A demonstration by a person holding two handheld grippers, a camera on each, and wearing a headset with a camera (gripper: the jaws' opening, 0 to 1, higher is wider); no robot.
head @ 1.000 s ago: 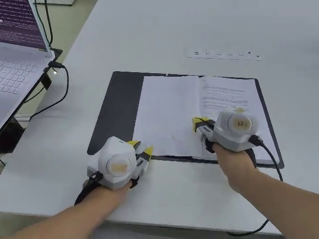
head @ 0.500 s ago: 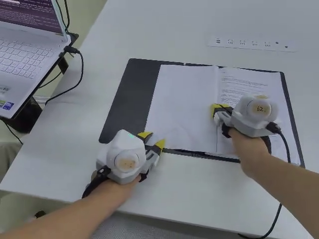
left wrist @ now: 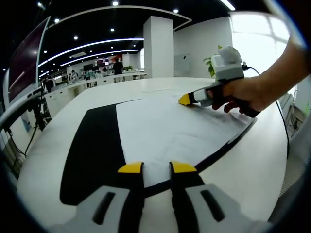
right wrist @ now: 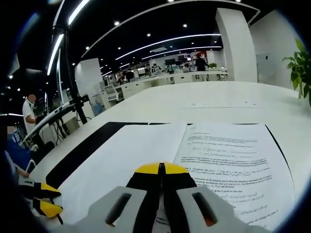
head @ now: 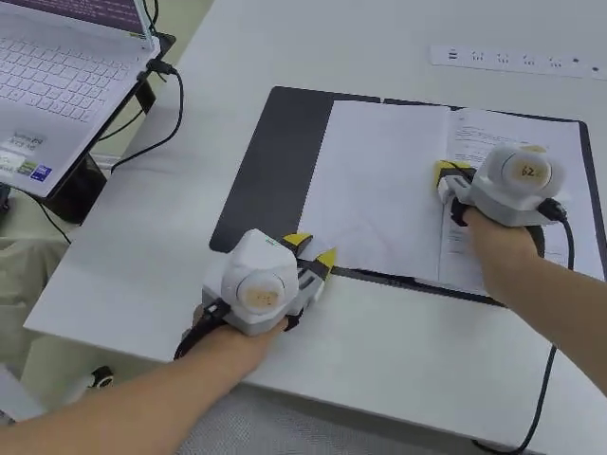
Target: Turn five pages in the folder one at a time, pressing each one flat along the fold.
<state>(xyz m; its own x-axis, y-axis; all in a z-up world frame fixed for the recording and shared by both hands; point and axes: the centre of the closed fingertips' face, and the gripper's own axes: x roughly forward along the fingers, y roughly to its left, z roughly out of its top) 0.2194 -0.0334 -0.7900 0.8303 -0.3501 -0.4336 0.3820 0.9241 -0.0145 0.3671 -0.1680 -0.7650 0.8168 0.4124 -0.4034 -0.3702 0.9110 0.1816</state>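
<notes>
The black folder (head: 275, 161) lies open on the white table, with a blank white page (head: 379, 180) in the middle and a printed page (head: 493, 142) on the right. My right gripper (head: 446, 173) is shut, its yellow tips resting on the fold between the two pages (right wrist: 160, 168). My left gripper (head: 311, 248) stands open at the folder's near edge, by the blank page's lower left corner, with nothing between its fingers (left wrist: 157, 168). The left gripper view shows the right gripper (left wrist: 187, 100) low over the paper.
An open laptop (head: 66, 85) sits at the far left with a black cable (head: 175, 104) running beside it. A white power strip (head: 517, 62) lies beyond the folder. The right gripper's cable (head: 560, 313) trails over the table's near edge.
The head camera has shifted, so the whole picture moved. My right gripper has slid a little farther up the fold. The left gripper stays at the folder's near edge.
</notes>
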